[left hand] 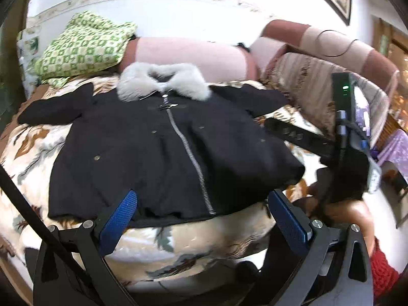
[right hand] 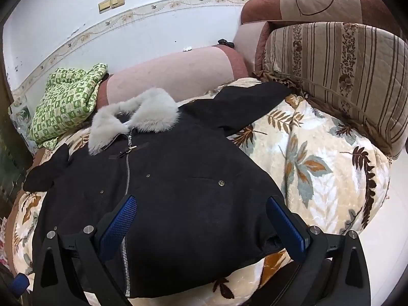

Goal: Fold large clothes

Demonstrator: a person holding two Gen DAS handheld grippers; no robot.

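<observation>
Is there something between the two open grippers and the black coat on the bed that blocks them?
Nothing visible does. The left gripper and right gripper are open at the near hem of the black coat. The green quilt lies beyond the collar.

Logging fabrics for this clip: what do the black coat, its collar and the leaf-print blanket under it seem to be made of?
Coat: matte black, dense cloth, probably wool-like or brushed; no sheen, with metal zip and snaps.
Collar: pale grey fur, likely faux; long fluffy pile.
Blanket: plush fleece or velvet by its look; soft sheen and embossed leaf pattern.
</observation>
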